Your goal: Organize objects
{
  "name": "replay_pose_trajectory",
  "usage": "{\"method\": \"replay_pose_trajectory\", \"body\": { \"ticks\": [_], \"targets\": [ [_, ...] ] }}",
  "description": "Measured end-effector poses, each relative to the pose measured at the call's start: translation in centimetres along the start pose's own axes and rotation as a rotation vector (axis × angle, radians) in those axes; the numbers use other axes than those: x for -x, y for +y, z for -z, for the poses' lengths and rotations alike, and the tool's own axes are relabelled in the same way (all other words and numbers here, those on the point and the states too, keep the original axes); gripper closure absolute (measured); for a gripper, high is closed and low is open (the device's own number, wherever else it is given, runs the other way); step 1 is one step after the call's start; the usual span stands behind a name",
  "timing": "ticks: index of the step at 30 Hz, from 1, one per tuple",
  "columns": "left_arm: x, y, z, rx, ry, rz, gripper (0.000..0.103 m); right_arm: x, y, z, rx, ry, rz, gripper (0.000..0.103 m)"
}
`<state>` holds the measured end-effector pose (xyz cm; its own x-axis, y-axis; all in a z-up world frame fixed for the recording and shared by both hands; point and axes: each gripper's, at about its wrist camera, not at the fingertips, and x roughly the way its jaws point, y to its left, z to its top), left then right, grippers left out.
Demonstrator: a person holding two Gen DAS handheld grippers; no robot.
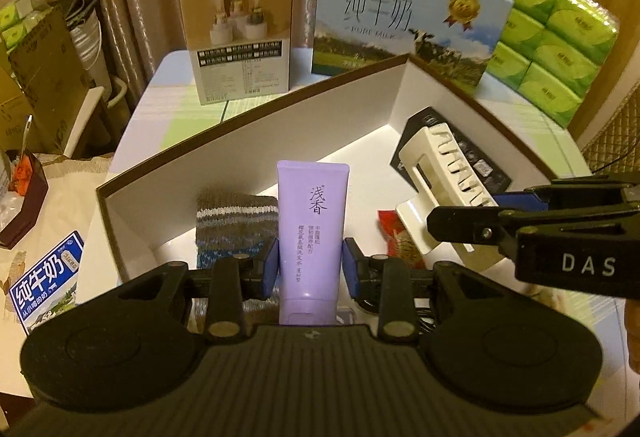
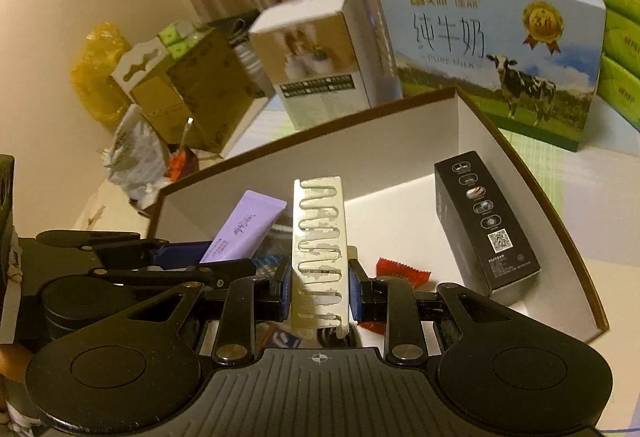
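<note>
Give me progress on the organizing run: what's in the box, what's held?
Done: black carton, knit cloth and red packet lie in the open box. In hand: left gripper is shut on the purple tube, right gripper on the white slotted rack, both over the box. Left: set both down.

In the open box (image 1: 256,141) on the table (image 1: 160,109) a knitted cloth (image 1: 232,225) lay left, a wrapped sweet (image 2: 400,271) in the middle, a slim carton (image 2: 486,225) right; behind the box stood a small carton (image 1: 236,29), a milk case (image 1: 404,17) to its right, then tissue packs (image 1: 552,37).
</note>
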<state>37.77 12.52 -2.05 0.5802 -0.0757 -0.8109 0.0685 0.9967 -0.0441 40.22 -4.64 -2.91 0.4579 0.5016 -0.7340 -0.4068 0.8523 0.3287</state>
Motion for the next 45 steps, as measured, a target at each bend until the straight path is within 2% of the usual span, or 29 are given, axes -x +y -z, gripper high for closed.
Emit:
{"method": "replay_pose_trajectory", "body": {
  "ticks": [9,18,20,21,25,27,33,38,40,42,44,45],
  "targets": [
    [-4.3,0.8,-1.3,-0.005,0.06,0.006,0.075,-3.2,-1.5,-1.1,-0.035,0.037,0.033,0.078],
    [-7.4,1.9,-2.0,0.04,0.095,0.024,0.074,-4.9,-2.4,-1.6,-0.059,0.061,0.048,0.078],
    [-7.7,2.1,-2.1,0.043,0.09,0.019,0.071,-5.2,-2.5,-1.6,-0.063,0.066,0.051,0.078],
    [-7.8,2.2,-2.1,0.046,0.092,0.016,0.065,-5.3,-2.5,-1.6,-0.068,0.068,0.051,0.078],
    [-7.9,2.8,-2.1,0.043,0.099,0.004,0.062,-5.7,-2.5,-1.6,-0.068,0.076,0.048,0.078],
    [-7.9,3.1,-2.0,0.041,0.103,0.0,0.056,-5.9,-2.4,-1.7,-0.068,0.078,0.05,0.078],
    [-7.7,3.6,-1.9,0.045,0.104,-0.007,0.055,-6.2,-2.2,-1.7,-0.065,0.082,0.053,0.078],
    [-7.6,3.8,-1.7,0.048,0.106,-0.012,0.051,-6.1,-1.7,-2.0,-0.037,0.028,0.054,0.078],
    [-7.4,4.0,-1.6,0.049,0.106,-0.013,0.043,-6.0,-1.8,-2.1,-0.037,0.012,0.06,0.077],
    [-7.2,4.0,-1.5,0.047,0.099,-0.013,0.04,-5.8,-1.8,-2.2,-0.034,0.015,0.048,0.076],
    [-7.0,4.0,-1.5,0.043,0.096,-0.013,0.038,-5.5,-1.8,-2.1,-0.027,0.023,0.049,0.074],
    [-6.8,4.0,-1.5,0.042,0.094,-0.014,0.035,-5.3,-1.7,-2.1,-0.019,0.027,0.048,0.067]
  ]
}}
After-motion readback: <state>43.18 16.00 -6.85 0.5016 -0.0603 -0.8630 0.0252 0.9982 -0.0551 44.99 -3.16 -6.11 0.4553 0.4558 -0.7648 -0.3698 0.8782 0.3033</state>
